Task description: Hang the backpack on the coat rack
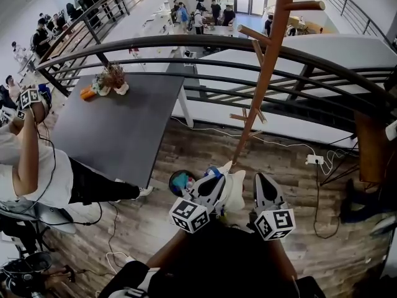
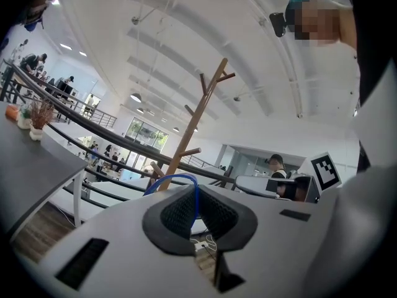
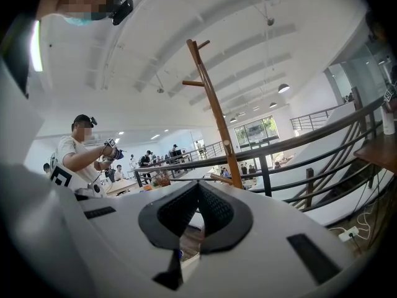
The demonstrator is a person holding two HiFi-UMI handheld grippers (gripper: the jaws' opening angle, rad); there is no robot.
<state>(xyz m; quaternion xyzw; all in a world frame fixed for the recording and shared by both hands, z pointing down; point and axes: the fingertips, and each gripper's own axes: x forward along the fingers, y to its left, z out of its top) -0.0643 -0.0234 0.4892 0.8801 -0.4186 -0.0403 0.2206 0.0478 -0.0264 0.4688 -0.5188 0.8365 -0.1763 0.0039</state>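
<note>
Currently the left gripper (image 1: 216,180) has its jaws shut on a thin blue loop (image 2: 184,182), which looks like the backpack's hang loop. The right gripper (image 1: 261,179) also has its jaws together; its own view shows nothing between the pads.

The backpack (image 1: 232,190) is white with blue bits. It sits low between the two grippers, just in front of the coat rack's foot. Can't tell whether it rests on the wood floor (image 1: 291,185) or is already lifted.

Key relation: the coat rack (image 1: 268,61) stands ahead of both jaws, pole upright, pegs well above them. In the left gripper view the pole rises straight past the loop, with a lower peg (image 2: 190,152) closest. My read: the move is up and forward, and the left gripper does the hooking.

Containers: backpack opening not visible, contents unknown. Small plant pot (image 1: 120,87) on the desk's (image 1: 133,126) far corner is unrelated.
</note>
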